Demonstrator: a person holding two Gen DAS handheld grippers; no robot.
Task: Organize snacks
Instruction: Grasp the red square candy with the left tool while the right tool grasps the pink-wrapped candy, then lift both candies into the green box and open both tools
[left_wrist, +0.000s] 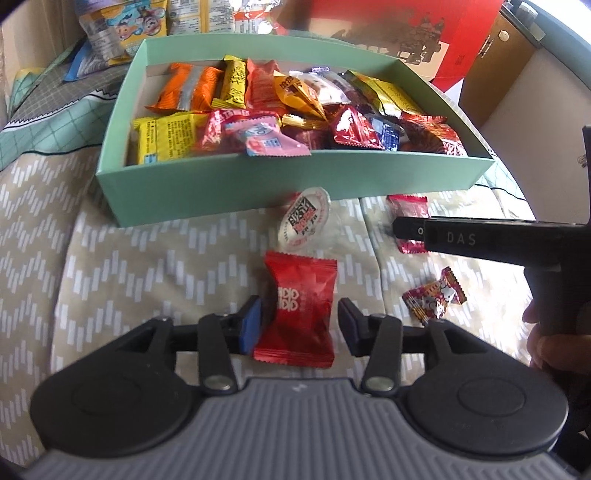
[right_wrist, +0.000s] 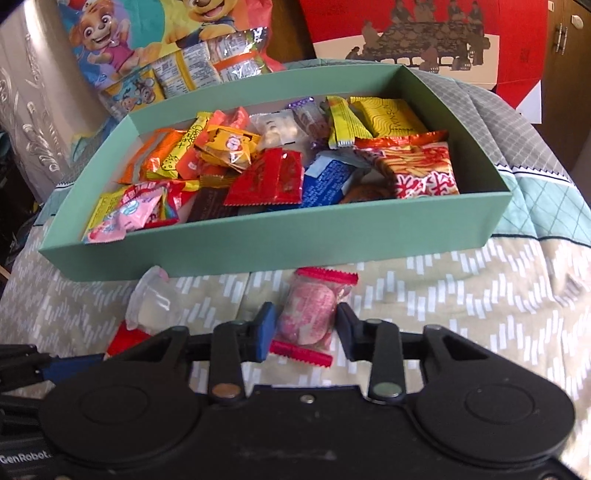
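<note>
Several sweets are left loose on the patterned cloth in front of the green box, which is already filled with wrapped snacks.

In the left wrist view, the red packet is straddled by the left gripper, well short of the box's front wall. One pad is laid against the wrapper's edge while a gap is kept at the other, so nothing is gripped. If a lift is tried like this, the packet is likely to be left behind or dragged askew.

In the right wrist view, the pink candy lies just before the box's front wall, between the fingers of the right gripper. The fingers are drawn close to both its sides, but whether it is truly pinched cannot be told. Only the crinkly wrapper may be caught, and the candy could then be dropped short of the box.
</note>
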